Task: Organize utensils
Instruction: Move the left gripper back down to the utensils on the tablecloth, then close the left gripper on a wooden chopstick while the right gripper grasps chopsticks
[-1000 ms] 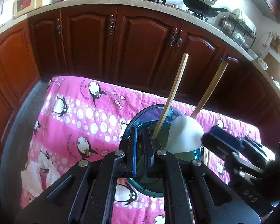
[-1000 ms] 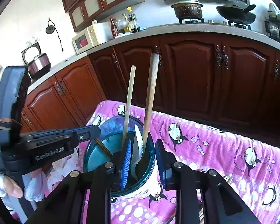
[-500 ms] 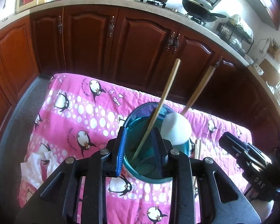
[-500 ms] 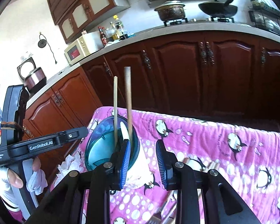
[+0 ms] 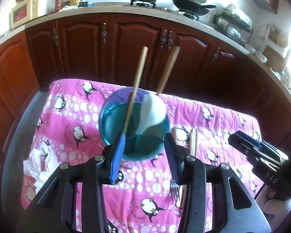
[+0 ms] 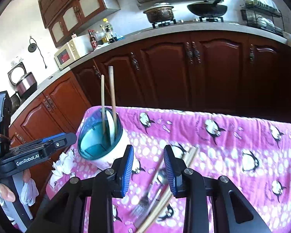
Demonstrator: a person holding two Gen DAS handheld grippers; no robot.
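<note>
Right now my biggest landmark is the pink penguin blanket [image 5: 71, 116] covering the table, with the teal-rimmed holder cup [image 5: 106, 124] standing on it near the far left corner as my right camera sees it. Inside the cup I count two wooden chopsticks [image 5: 134, 89] leaning up against its far wall, plus a white spoon [image 5: 152, 110] resting bowl-up on the right side of the rim. Loose on the blanket to the right of the cup lie more chopsticks [image 6: 190, 155], a metal spoon [image 6: 161, 174] and a fork [image 6: 141, 207], all blurred.

My left gripper [image 5: 143, 153] sits just short of the cup, angled down at it; its jaws have just been opening and now stand wide, with nothing pressed between the pads. My right gripper [image 6: 148, 167] points down over the loose cutlery, its jaws parted narrowly and empty, having just opened a little. A crumpled white tissue [image 5: 40, 165] lies at the blanket's left edge.
</note>
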